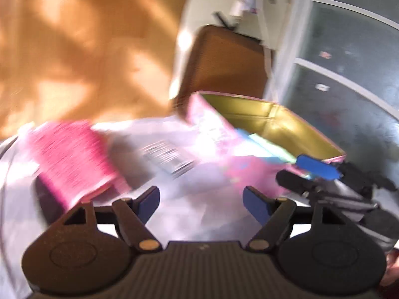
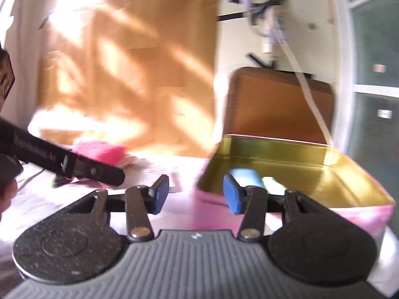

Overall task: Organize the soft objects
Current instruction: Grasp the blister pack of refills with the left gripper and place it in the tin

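A pink soft sponge-like block lies on the white table at the left; it also shows in the right wrist view. An open pink tin with a gold inside stands to the right and holds a blue soft piece and a pale green one. My left gripper is open and empty, just right of the pink block. My right gripper is open and empty at the tin's near left corner; it shows in the left wrist view.
A brown cardboard sheet leans on the wall behind. The tin's brown lid stands up behind the tin. A barcode label lies on the white table. A glass door is at the right. Both views are motion-blurred.
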Demonstrator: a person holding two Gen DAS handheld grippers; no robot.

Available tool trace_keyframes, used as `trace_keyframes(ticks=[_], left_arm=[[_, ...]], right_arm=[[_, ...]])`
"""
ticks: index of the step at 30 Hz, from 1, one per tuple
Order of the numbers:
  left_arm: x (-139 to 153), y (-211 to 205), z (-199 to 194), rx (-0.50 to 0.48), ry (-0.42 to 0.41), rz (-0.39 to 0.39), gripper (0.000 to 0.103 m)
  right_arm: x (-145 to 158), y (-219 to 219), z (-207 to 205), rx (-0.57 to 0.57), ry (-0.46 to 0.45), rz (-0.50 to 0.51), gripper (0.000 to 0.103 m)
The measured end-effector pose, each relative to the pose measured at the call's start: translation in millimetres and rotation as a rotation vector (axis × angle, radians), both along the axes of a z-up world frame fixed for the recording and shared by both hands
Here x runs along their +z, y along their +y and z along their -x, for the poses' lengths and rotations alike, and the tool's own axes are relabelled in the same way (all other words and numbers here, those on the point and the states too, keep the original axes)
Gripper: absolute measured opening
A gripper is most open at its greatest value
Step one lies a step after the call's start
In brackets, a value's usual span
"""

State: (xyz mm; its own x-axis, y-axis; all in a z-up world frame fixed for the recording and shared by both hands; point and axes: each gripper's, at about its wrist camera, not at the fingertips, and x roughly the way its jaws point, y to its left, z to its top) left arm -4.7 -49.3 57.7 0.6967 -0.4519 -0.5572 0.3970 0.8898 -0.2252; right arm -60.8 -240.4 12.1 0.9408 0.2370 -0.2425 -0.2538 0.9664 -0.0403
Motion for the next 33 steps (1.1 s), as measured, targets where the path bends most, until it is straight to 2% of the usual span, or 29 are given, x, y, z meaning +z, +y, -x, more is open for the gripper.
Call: trace_keyframes(ticks=[3, 6, 10, 13, 17, 18, 20, 22, 23, 25, 28, 33], left_arm=[[-21, 40, 10, 0.101, 0.027, 0.014, 0.074], [-36, 67, 13, 0.189, 0.039, 0.004, 0.073], [-48, 82, 14, 0.221, 0.025, 0.049, 0.073], [-49, 83, 14, 0.233, 0.019, 0.047, 0.071], [-50, 86, 12, 0.238, 0.031, 0.081, 0.070], [-51, 87, 12, 0.238, 0.032, 0.089, 0.070], [-51, 89, 12, 0.236, 0.034, 0.103, 0.070], [-52, 90, 11, 0.234, 0.037, 0.116, 0.070], [-52, 90, 11, 0.233, 0.038, 0.122, 0.070], [-52, 91, 11, 0.232, 0.040, 0.130, 0.071], [-52, 91, 11, 0.233, 0.042, 0.138, 0.072], [-52, 91, 10, 0.228, 0.042, 0.132, 0.072]], right_arm=[[-5, 37, -16, 0.070, 0.039, 0.062, 0.049], [-8, 66, -43, 0.071, 0.077, 0.118, 0.049], [-9, 86, -92, 0.006, 0.129, 0.154, 0.050], [-14, 91, -121, -0.009, 0.155, 0.192, 0.056], [-25, 94, -154, -0.044, 0.216, 0.251, 0.065], [-28, 92, -161, -0.055, 0.244, 0.249, 0.066], [-28, 83, -173, -0.058, 0.292, 0.176, 0.074], [-28, 73, -182, -0.045, 0.347, 0.103, 0.076], [-28, 68, -185, -0.036, 0.368, 0.073, 0.074], [-27, 62, -183, -0.020, 0.386, 0.032, 0.063], [-29, 68, -164, -0.018, 0.374, 0.045, 0.062], [-30, 76, -104, 0.083, 0.356, 0.064, 0.062]])
